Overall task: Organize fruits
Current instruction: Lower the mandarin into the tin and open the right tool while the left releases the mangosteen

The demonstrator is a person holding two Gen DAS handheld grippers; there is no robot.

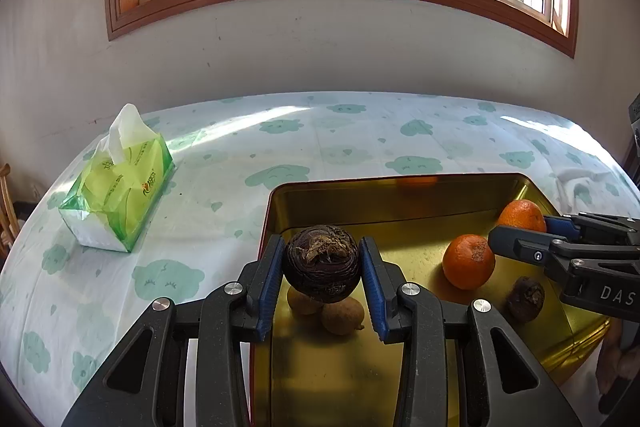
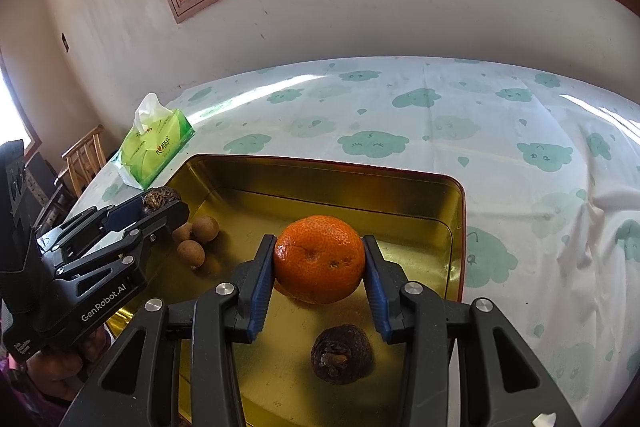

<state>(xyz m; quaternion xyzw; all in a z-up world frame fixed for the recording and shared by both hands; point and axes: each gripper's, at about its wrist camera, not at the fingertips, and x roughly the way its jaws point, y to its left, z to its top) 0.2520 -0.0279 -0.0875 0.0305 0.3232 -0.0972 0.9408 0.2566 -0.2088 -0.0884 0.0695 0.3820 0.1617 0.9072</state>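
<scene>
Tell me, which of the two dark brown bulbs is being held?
The dark bulb pinched in the left gripper, above the tray. The other bulb lies loose on the tray floor.

black hand-held gripper (image 1: pixel 322 269) — blue pads, silver screws

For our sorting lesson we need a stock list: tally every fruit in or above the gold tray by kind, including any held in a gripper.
Oranges: 2
Dark brown fruits: 2
Small tan longans: 3
Total: 7
</scene>
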